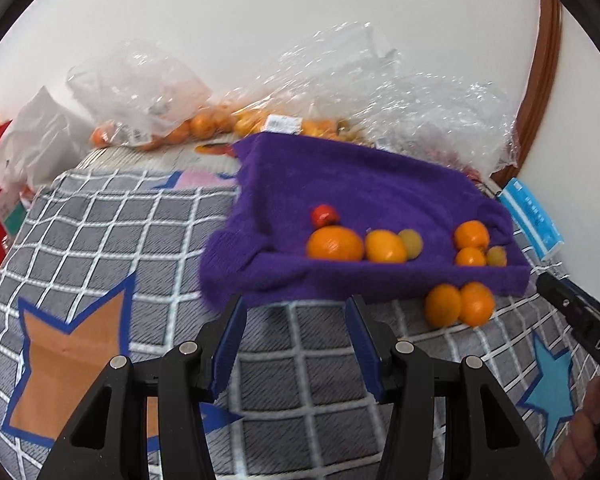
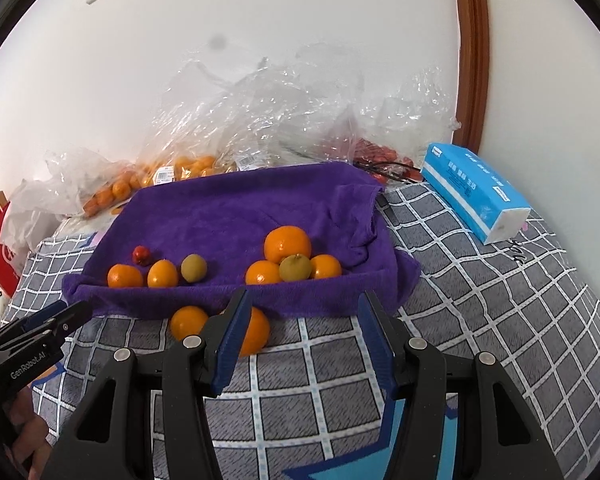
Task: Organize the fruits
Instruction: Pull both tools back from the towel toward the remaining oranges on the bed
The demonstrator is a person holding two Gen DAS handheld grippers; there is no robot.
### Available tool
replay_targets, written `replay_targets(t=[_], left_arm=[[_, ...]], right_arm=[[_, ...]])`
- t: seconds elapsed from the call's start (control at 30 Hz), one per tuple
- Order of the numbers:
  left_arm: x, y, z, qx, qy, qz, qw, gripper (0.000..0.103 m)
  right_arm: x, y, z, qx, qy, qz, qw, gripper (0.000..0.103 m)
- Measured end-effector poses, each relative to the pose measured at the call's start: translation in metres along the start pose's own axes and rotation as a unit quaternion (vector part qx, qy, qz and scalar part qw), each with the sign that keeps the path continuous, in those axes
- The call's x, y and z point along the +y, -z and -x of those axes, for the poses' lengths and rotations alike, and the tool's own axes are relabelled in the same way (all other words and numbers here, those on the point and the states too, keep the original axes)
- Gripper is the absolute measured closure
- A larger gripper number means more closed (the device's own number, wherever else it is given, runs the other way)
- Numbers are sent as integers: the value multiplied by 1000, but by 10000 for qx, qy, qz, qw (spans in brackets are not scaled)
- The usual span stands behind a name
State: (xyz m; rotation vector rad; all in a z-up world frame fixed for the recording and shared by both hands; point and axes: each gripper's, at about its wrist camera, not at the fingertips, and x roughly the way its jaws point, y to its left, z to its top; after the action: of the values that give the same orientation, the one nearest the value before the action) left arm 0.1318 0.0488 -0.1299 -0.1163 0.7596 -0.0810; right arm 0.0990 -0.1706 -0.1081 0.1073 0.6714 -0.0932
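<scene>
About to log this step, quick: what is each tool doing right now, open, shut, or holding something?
Left tool: open, holding nothing.
Right tool: open, holding nothing.

I find both views evenly and softly lit, with faint shadows. Glare breaks on the plastic bags. My left view smears with motion blur across the purple towel. Fisheye bending and dark vignettes mark all corners.
</scene>
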Motion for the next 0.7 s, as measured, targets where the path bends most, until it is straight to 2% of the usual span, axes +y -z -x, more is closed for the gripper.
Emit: replay_targets(t=[0.17,0.23,0.3,0.4,0.7], left_arm=[[11,10,-8,145,-2,133,9998,54],[16,13,-14,204,-165,218,9994,54],[22,13,-17,288,-114,362,9989,54],[29,14,-16,226,-70,559,9982,54],[30,15,-17,229,15,648,9976,52]], right_arm=[[6,7,-3,87,-42,31,9999,48],[8,10,-5,143,-67,41,9999,48],[11,13,-8,180,-84,78,9998,48],[14,17,-12,234,-77,131,9996,49],[22,25,-30,489,-195,195,9984,54]])
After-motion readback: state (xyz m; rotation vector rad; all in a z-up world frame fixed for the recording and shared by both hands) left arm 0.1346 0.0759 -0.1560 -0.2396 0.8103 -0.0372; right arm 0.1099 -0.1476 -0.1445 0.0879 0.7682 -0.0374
